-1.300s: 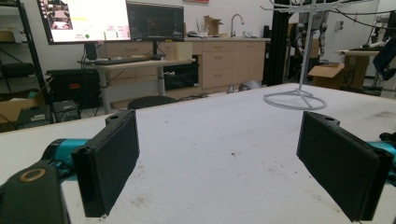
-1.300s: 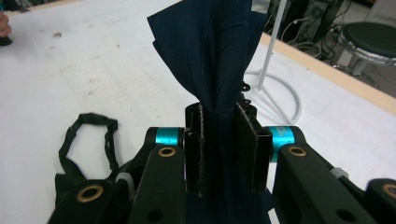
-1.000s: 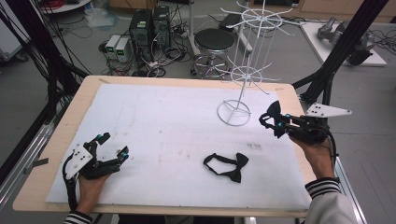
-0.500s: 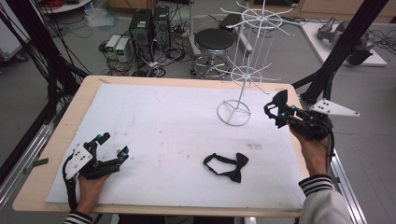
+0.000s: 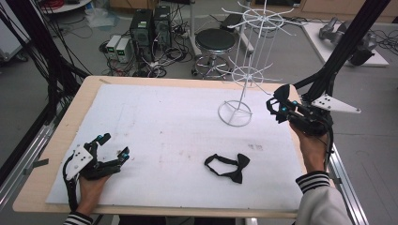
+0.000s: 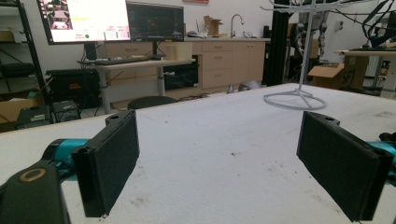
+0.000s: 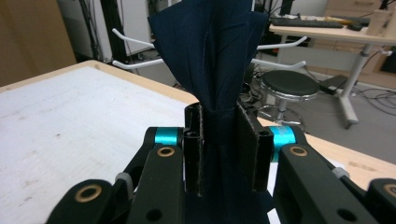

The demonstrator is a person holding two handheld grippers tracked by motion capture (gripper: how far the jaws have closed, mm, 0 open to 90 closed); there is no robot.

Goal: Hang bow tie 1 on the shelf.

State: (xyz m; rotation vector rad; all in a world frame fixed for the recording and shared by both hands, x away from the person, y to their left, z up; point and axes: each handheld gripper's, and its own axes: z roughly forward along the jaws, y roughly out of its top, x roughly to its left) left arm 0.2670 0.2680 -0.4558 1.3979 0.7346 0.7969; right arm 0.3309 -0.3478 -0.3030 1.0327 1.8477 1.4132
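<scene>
Right gripper (image 5: 280, 105) is up off the table at the far right edge, just right of the white wire rack (image 5: 244, 75), jaws pinched hard on a dark navy bow tie (image 7: 212, 51). In the right gripper view the fabric is squeezed at its knot between the two pads, one wing fanning up above the jaws, the rest hanging below between the gripper arms. Rack's white prongs (image 7: 135, 63) show right behind the fabric in that view; can't tell if they touch. Left gripper (image 5: 112, 147) sits low at the near-left of the white foam mat (image 5: 164, 122), held in the left hand (image 5: 89, 185), jaws spread wide, nothing between them. Left gripper view confirms: both black pads (image 6: 112, 161) well apart, bare mat between, rack base ring (image 6: 294, 99) far off across the table. Second bow tie, black (image 5: 230, 166), lies flat on the mat near the front edge, right of centre, strap looped out to its left, well apart from both grippers. Rack base stands on the mat toward the far right; black stool (image 5: 215, 41) on the floor behind the table.
</scene>
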